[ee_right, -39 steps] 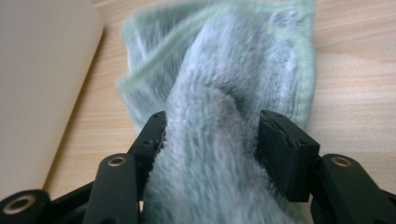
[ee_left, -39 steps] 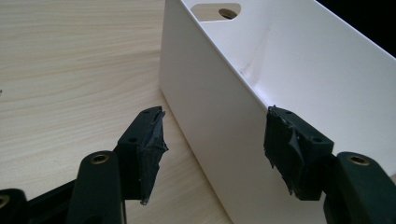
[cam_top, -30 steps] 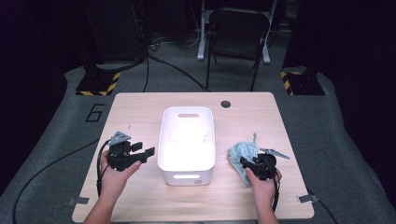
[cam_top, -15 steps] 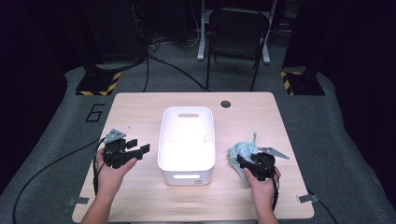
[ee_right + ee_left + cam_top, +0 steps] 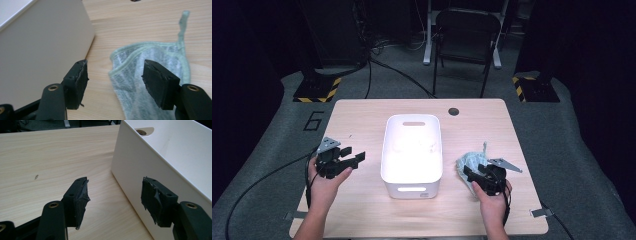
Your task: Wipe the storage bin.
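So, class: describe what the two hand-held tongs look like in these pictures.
Both the left tongs and the right tongs are black, each with two blocky jaws faced in worn, dark tape-like padding and brass-coloured pivot screws. Each carries a grey three-cornered plate and trails a black cable.

Pale green terry cloth (image 5: 150, 82), fuzzy; smooth matt white plastic bin (image 5: 412, 175); light wood-grain tabletop (image 5: 362, 210), satin.

The white bin (image 5: 413, 150) blocks the table's (image 5: 362, 115) middle; bare wood lies open on its left, cloth (image 5: 469, 162) crowds its right.
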The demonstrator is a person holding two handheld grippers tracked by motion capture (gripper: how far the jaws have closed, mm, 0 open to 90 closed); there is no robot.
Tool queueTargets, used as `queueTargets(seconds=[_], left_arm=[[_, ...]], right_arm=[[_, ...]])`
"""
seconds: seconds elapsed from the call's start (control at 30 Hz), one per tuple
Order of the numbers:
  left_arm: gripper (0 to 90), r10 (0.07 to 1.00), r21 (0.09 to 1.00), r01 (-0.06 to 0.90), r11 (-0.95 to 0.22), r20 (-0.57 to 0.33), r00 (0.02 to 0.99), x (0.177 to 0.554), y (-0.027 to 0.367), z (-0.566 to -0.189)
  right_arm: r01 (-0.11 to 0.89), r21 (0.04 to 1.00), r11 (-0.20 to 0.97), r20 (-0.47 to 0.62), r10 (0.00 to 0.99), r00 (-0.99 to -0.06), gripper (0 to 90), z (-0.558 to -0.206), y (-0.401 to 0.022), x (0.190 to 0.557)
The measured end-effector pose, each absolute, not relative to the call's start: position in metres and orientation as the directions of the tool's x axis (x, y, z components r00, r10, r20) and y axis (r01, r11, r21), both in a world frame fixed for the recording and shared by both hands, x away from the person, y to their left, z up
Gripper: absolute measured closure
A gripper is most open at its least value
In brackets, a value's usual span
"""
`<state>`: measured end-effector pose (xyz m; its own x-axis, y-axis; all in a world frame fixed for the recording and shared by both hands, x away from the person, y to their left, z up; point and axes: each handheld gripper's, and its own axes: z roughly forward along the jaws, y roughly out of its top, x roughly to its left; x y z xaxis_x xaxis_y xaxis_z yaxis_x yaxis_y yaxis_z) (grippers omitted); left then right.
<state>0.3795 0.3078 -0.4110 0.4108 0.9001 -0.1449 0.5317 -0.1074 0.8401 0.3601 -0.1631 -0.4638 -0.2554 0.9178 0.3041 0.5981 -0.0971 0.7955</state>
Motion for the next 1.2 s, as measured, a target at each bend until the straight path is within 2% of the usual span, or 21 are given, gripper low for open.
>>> queueTargets(seconds=[0.23, 0.43, 0.6, 0.8, 1.2], left_arm=[[39.6, 0.912, 0.844, 0.53, -0.089, -0.145, 0.384, 0.379, 0.322, -0.413], [39.8, 0.92, 0.838, 0.541, -0.068, -0.158, 0.359, 0.384, 0.329, -0.422], [40.2, 0.909, 0.827, 0.557, -0.075, -0.173, 0.379, 0.389, 0.326, -0.431], [40.2, 0.897, 0.815, 0.571, -0.101, -0.174, 0.406, 0.396, 0.317, -0.44], [40.1, 0.887, 0.8, 0.585, -0.132, -0.169, 0.431, 0.404, 0.305, -0.447]], right_arm=[[0.59, 0.806, -0.039, 0.285, 0.9, -0.329, 37.4, -0.459, -0.149, 0.357], [0.606, 0.795, 0.043, 0.244, 0.891, -0.382, 38.4, -0.472, -0.135, 0.359], [0.621, 0.782, 0.051, 0.224, 0.907, -0.357, 38.9, -0.48, -0.13, 0.358], [0.616, 0.78, 0.115, 0.166, 0.91, -0.381, 39.2, -0.485, -0.123, 0.357], [0.614, 0.784, 0.094, 0.176, 0.914, -0.365, 39.0, -0.49, -0.126, 0.356]])
